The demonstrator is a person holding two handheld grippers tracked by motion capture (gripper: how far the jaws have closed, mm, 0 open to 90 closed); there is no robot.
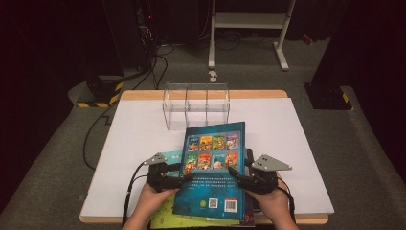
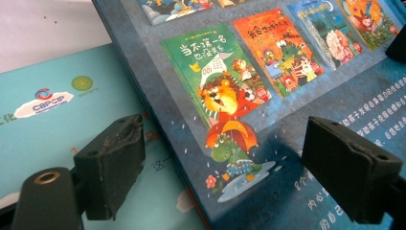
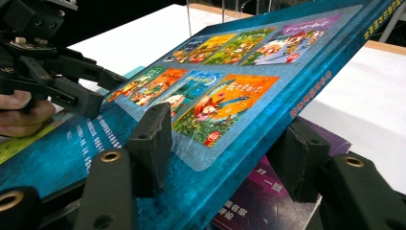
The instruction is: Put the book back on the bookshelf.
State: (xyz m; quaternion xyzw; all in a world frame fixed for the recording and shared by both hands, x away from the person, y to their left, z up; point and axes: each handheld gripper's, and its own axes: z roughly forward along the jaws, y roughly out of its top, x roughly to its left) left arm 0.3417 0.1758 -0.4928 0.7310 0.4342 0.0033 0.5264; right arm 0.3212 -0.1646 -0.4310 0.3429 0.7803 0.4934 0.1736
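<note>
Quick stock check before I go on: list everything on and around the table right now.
Blue book: one, dark blue, tilted, far edge toward the rack.
Clear rack: one, transparent, compartmented, table's far side.
Teal book: one, flat beneath, left.
Purple book: one, flat beneath, right.
Yellow-green book: one, near edge.
Table: one, white top.
White frame: one, on the floor beyond.
Left gripper: black, open at the blue book's left edge.
Right gripper: black, clamping its right edge.
</note>
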